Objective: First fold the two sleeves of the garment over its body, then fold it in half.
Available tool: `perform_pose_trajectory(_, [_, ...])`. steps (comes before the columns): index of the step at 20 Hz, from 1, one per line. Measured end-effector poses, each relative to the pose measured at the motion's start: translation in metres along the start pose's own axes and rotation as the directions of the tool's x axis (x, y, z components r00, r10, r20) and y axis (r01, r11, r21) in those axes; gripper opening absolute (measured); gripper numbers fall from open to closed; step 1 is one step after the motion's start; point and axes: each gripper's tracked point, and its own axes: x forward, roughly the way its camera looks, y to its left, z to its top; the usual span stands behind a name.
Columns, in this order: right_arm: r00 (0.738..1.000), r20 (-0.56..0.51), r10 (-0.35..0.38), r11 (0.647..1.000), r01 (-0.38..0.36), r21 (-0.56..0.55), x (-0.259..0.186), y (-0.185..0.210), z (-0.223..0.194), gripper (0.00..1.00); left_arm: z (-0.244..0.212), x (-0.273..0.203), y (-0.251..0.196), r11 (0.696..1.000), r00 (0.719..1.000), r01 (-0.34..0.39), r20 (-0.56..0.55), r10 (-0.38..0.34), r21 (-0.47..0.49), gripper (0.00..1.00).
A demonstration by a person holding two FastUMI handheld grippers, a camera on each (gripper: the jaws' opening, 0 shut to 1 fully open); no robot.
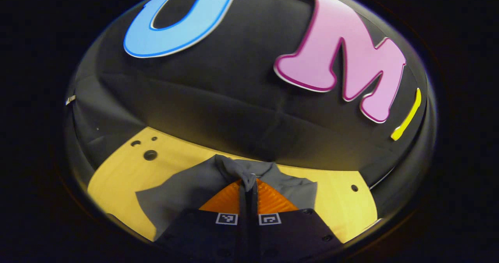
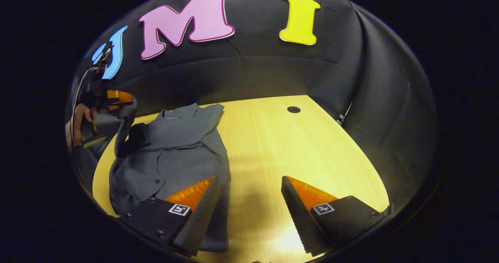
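Observation:
A grey button-up shirt (image 2: 171,153) lies on the wooden table (image 2: 296,146), its near sleeve folded over the body. My left gripper (image 1: 248,185) is shut on a bunched edge of the shirt's sleeve (image 1: 234,169), holding it up above the table. In the right gripper view that same gripper (image 2: 113,99) appears at far left, in a hand, lifting the far sleeve. My right gripper (image 2: 249,185) stands open low over the table, its left finger (image 2: 195,208) above the shirt's near edge, nothing between the fingers.
Black cloth walls close in the table at the back and the right. A round cable hole (image 2: 293,109) sits at the table's far side, with more holes (image 1: 150,155) by the left corner. Bare wood lies to the right of the shirt.

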Motion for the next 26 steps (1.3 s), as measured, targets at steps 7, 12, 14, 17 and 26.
perform_pose_trajectory(7, [0.999,-0.009,0.047,0.999,-0.047,-0.024,0.012,-0.005,0.005,0.99,-0.038,0.036,-0.095,0.992,0.99,0.122,-0.066,-0.122,-0.009,0.05])
perform_pose_trajectory(12, [0.999,-0.029,0.043,0.999,-0.044,-0.022,0.015,-0.02,0.0,0.99,-0.069,0.053,-0.138,0.986,0.98,0.164,-0.115,-0.16,0.024,0.05])
perform_pose_trajectory(14, [0.999,-0.034,0.036,0.999,-0.036,-0.022,0.016,-0.026,-0.001,0.99,-0.08,0.059,-0.145,0.988,0.98,0.152,-0.135,-0.147,0.028,0.07])
perform_pose_trajectory(17, [0.999,-0.03,0.033,0.999,-0.033,-0.02,0.016,-0.029,0.0,0.99,-0.089,0.063,-0.151,0.988,0.978,0.152,-0.147,-0.149,0.01,0.12])
perform_pose_trajectory(26, [0.998,-0.029,0.051,0.998,-0.052,-0.038,0.009,-0.002,0.0,0.99,-0.064,0.004,-0.107,0.991,0.985,0.135,-0.111,-0.132,0.019,0.95])
